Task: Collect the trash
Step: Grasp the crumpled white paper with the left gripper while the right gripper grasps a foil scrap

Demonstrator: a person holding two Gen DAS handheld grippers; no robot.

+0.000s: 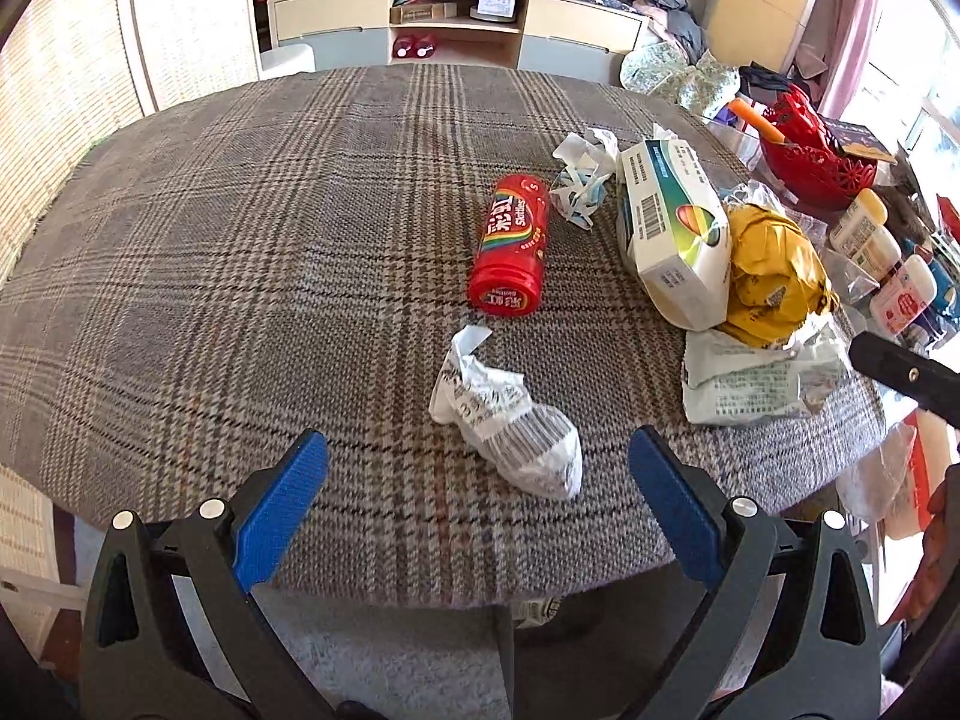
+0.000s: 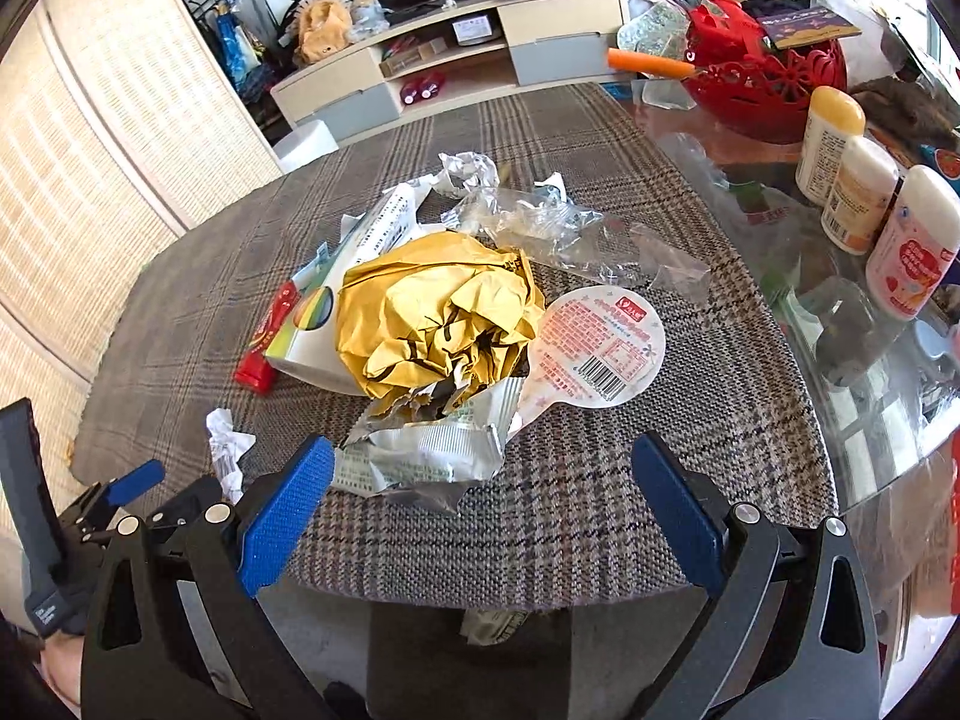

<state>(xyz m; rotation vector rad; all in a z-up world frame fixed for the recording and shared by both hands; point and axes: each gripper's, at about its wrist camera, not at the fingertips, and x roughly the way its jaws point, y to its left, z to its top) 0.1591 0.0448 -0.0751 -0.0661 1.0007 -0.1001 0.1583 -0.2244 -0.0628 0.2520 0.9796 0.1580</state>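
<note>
I am holding my left hand-held gripper [image 1: 479, 474] wide open and empty, and the crumpled receipt [image 1: 510, 420] is lying just ahead between its blue pads, its long axis slanting away to the left. My right hand-held gripper [image 2: 483, 480] is also gaping, gripping nothing, hovering just short of a torn silver wrapper [image 2: 432, 450]. Behind the wrapper a crumpled yellow bag [image 2: 438, 324] is leaning on a white box [image 1: 672, 228]. A red candy tube [image 1: 510, 246] is lying beyond the receipt on the plaid worktop [image 1: 240, 240], nothing blocking either reach.

Sunlit room, TV cabinet [image 1: 456, 18] behind
</note>
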